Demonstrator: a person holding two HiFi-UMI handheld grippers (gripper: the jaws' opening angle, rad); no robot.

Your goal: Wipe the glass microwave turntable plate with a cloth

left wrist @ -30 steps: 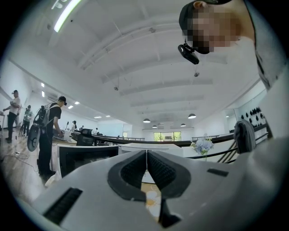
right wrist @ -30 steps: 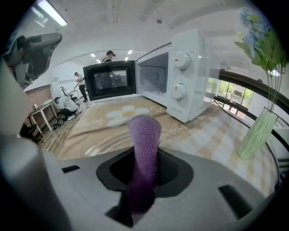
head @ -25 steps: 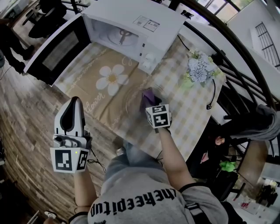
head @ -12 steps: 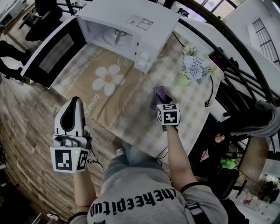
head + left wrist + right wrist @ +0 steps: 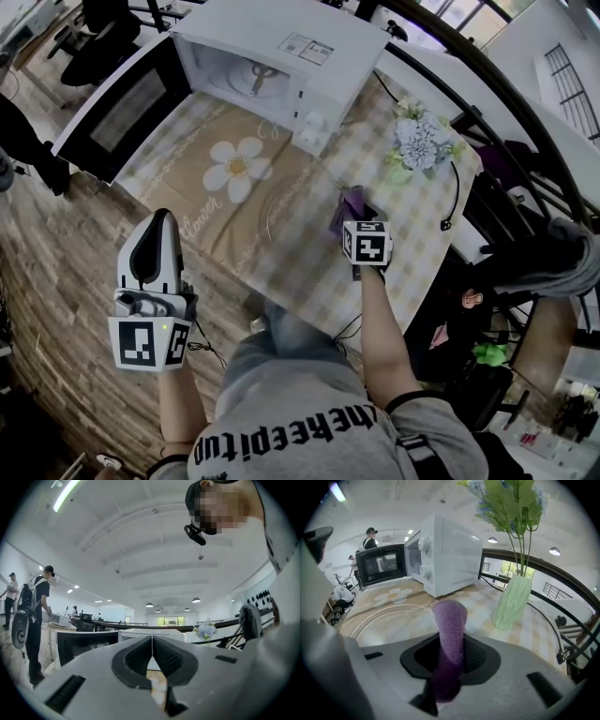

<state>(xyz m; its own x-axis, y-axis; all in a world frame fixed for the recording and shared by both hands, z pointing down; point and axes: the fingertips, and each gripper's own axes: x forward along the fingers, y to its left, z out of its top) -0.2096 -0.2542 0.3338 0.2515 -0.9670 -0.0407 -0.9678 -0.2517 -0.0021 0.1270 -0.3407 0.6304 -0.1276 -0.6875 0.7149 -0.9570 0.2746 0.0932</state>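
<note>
The clear glass turntable plate [image 5: 295, 217] lies flat on the checked tablecloth in front of the microwave; its rim [image 5: 379, 616] curves across the right gripper view. My right gripper [image 5: 354, 208] is shut on a purple cloth [image 5: 451, 634], which sticks up between its jaws, and sits at the plate's right edge, near the vase. My left gripper [image 5: 155, 246] hangs off the table's near-left side over the wooden floor, jaws pressed together with nothing between them [image 5: 152, 654].
A white microwave [image 5: 272, 61] stands at the table's far side with its door [image 5: 117, 108] swung open to the left. A green vase of flowers [image 5: 412, 150] stands right of the plate. A black railing [image 5: 506, 141] runs behind. People stand in the background.
My right gripper with the purple cloth has slid rightward across the plate, from its middle to its right edge. The left gripper has stayed where it was.
</note>
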